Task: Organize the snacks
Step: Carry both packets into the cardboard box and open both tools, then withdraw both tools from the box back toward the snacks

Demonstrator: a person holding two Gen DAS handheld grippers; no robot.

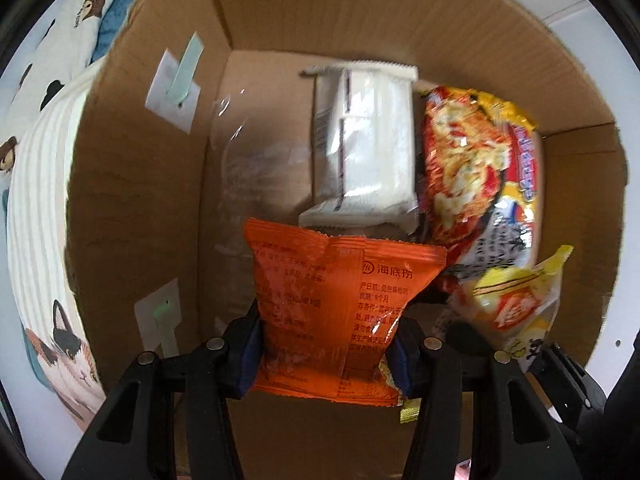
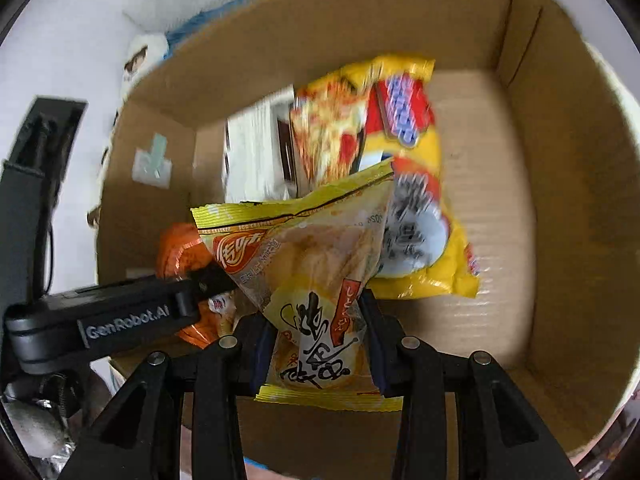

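Open corrugated cardboard box (image 1: 360, 12), brown, square-cornered, flaps up, fills both wrist views; paper labels (image 1: 173, 92) w/ pale green tape strips stuck on its left inner wall. Outside the box at left, a cloth (image 1: 60, 216) w/ cartoon cat and bear prints, part of it ribbed white.

Inside, on the box floor toward the far side: a large glossy instant-noodle packet (image 1: 476, 168), yellow and red, crinkled, lying lengthwise right of centre. Just beside it on the left, touching or nearly so, a white rectangular pouch (image 1: 368, 144) w/ serrated end seals, smooth matte film. Clear plastic film (image 1: 256, 160) lies left of the pouch, hard to make out.

Left gripper (image 1: 324, 352), black w/ blue pads, is clamped on the lower half of an orange foil sachet (image 1: 340, 304), flat, zigzag-cut top edge, printed text on its face; sachet hangs over the near-left part of the box, above the floor.

Right gripper (image 2: 320, 348), same build, is pinched tight on a yellow cracker bag (image 2: 312, 276), puffy, translucent-edged film w/ black brush lettering; bag held over the near-centre of the box, in front of the noodle packet. In the right wrist view the left gripper's black body, lettered GenRobot.AI, sits close at left, the two held packs nearly side by side.
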